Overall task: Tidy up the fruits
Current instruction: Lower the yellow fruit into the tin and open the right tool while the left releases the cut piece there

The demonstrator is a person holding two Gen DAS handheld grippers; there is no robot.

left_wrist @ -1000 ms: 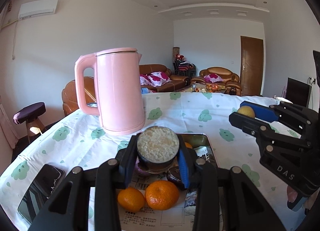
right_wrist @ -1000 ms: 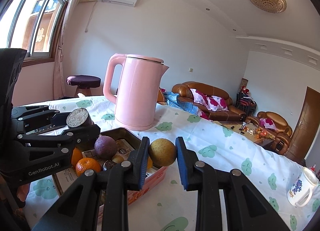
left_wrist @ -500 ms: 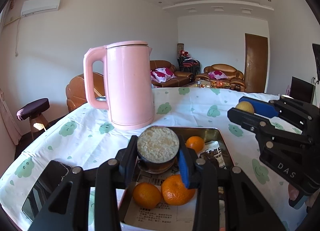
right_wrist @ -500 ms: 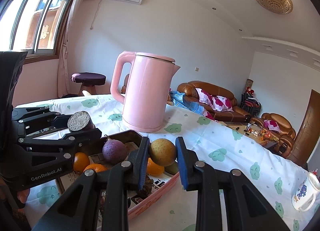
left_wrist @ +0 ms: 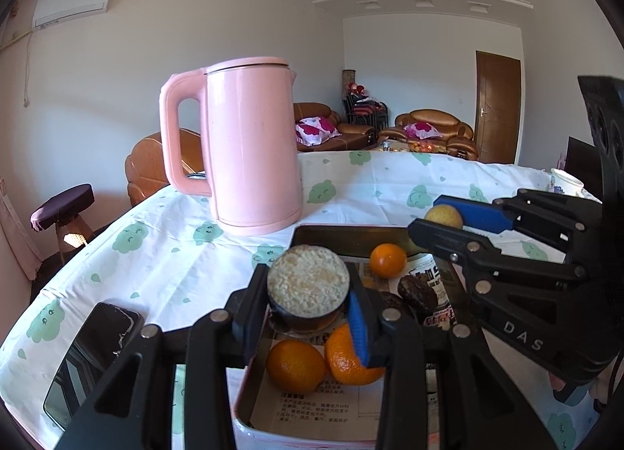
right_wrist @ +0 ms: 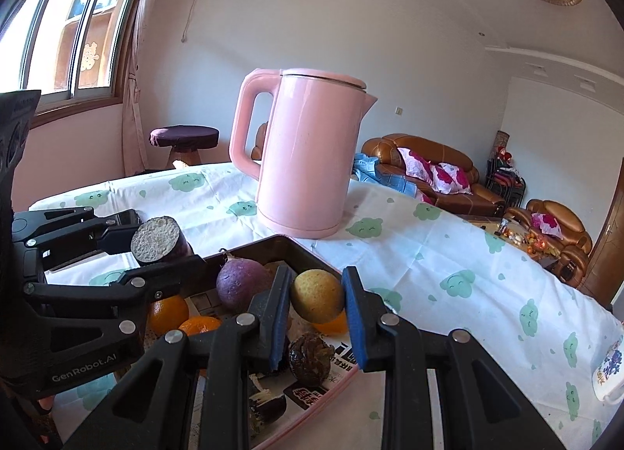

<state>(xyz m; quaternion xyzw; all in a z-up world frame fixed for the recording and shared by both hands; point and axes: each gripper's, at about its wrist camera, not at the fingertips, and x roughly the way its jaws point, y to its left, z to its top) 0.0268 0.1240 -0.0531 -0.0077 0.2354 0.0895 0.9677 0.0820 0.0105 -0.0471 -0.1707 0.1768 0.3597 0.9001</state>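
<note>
We are midway, by our reading. Our left gripper [left_wrist: 310, 311] is clamped on a cut purple fruit half [left_wrist: 308, 286], its pale face toward the camera, held above the near part of the tray [left_wrist: 243, 391]. Our right gripper [right_wrist: 316, 317] pinches a yellow fruit [right_wrist: 316, 296], lifted over the tray's far side. Below our fingers lie oranges [left_wrist: 295, 366], a whole purple fruit [right_wrist: 241, 288] and dark wrinkled ones [right_wrist: 310, 358]. Ahead of both tools stands a pink kettle [left_wrist: 249, 146]. Both held fruits have yet to be set down; where they belong we cannot tell.
</note>
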